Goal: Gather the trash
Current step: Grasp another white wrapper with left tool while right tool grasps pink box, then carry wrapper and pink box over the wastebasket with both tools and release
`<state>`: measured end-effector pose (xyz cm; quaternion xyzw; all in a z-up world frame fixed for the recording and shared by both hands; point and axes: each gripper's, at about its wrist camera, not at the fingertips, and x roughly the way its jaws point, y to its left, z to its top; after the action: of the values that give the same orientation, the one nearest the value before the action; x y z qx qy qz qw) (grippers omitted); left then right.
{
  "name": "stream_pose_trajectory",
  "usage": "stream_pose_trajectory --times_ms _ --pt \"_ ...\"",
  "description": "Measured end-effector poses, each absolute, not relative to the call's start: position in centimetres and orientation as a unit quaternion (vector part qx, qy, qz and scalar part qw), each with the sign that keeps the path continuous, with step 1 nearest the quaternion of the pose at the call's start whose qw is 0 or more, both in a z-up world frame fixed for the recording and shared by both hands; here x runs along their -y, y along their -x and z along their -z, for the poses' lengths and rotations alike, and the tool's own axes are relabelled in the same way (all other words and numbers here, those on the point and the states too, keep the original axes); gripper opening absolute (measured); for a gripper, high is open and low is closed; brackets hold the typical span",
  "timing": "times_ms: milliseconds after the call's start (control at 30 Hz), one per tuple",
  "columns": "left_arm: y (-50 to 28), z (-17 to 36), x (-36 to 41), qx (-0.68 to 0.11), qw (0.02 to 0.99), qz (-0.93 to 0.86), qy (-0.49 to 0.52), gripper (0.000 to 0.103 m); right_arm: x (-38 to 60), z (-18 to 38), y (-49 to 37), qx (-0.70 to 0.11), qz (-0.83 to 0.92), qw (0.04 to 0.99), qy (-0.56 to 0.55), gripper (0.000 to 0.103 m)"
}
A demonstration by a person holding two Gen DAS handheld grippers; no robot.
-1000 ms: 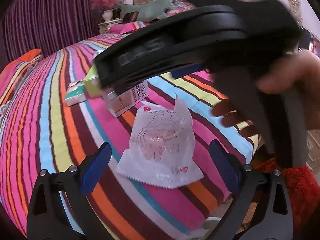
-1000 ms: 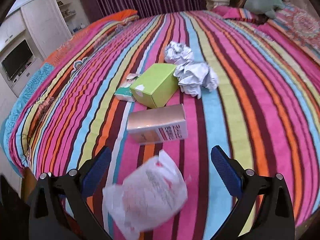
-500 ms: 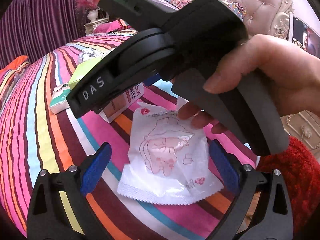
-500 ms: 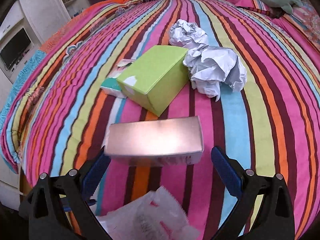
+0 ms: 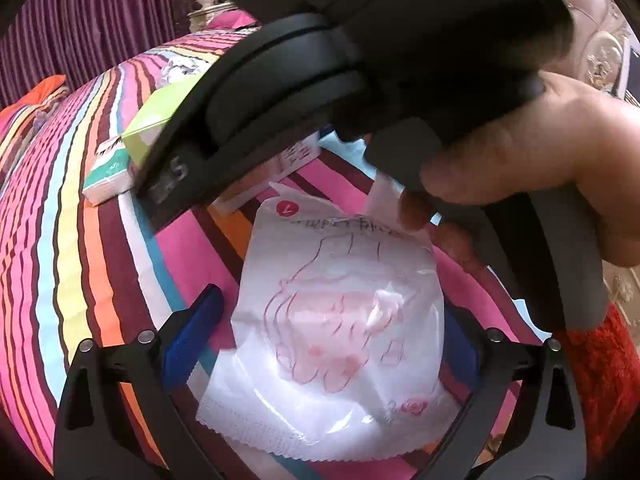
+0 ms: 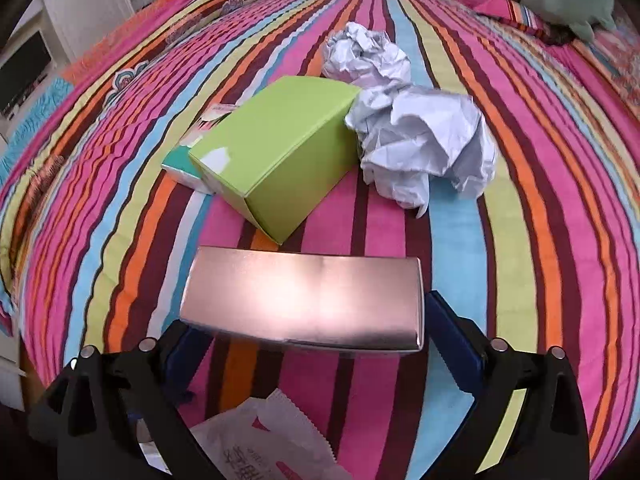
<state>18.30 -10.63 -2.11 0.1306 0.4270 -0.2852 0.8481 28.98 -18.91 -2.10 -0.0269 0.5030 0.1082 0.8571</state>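
Observation:
A white plastic wrapper (image 5: 340,320) with a pink drawing lies flat on the striped bedspread (image 5: 80,260). My left gripper (image 5: 326,340) straddles it, jaws closing, blue pads just outside its edges and not pressing. In the right wrist view a shiny pink box (image 6: 304,300) lies crosswise between the fingers of my right gripper (image 6: 320,344). Those jaws are closing too, and the pads stand close to the box's two ends. The same wrapper (image 6: 264,448) shows below the box. The right tool's black body and the hand (image 5: 520,168) holding it fill the top of the left wrist view.
Behind the pink box lie a green box (image 6: 276,156), a teal tissue pack (image 6: 180,164) and two crumpled paper balls (image 6: 424,144). A teal plush toy (image 6: 560,0) sits far right on the bed. A television (image 6: 24,68) stands left, and a red rug (image 5: 600,360) lies beside the bed.
Both grippers have come down and forward. The wrapper now sits between the left pads and the pink box between the right ones. Both pairs of jaws have narrowed.

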Motion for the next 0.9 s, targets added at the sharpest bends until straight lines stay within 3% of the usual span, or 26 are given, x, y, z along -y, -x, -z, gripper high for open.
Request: stream_pose_trajectory --times_ms 67,133,633,900 --pt "-18.4 2.0 10.5 -0.424 0.855 0.272 -0.127 0.079 19.5 1.9 -28.9 -0.502 -0.102 0.859 0.012 0.080" --pt "-18.7 1.9 10.0 -0.427 0.857 0.268 -0.112 0.074 20.4 1.7 -28.6 -0.498 -0.093 0.862 -0.008 0.080" --pt "-18.1 1.1 7.0 -0.443 0.871 0.212 -0.007 0.072 27.0 0.8 -23.5 -0.482 -0.014 0.873 -0.072 0.080" --pt "-16.6 -0.5 5.5 -0.442 0.877 0.189 -0.010 0.072 27.4 0.2 -20.9 -0.480 -0.012 0.873 -0.083 0.080"
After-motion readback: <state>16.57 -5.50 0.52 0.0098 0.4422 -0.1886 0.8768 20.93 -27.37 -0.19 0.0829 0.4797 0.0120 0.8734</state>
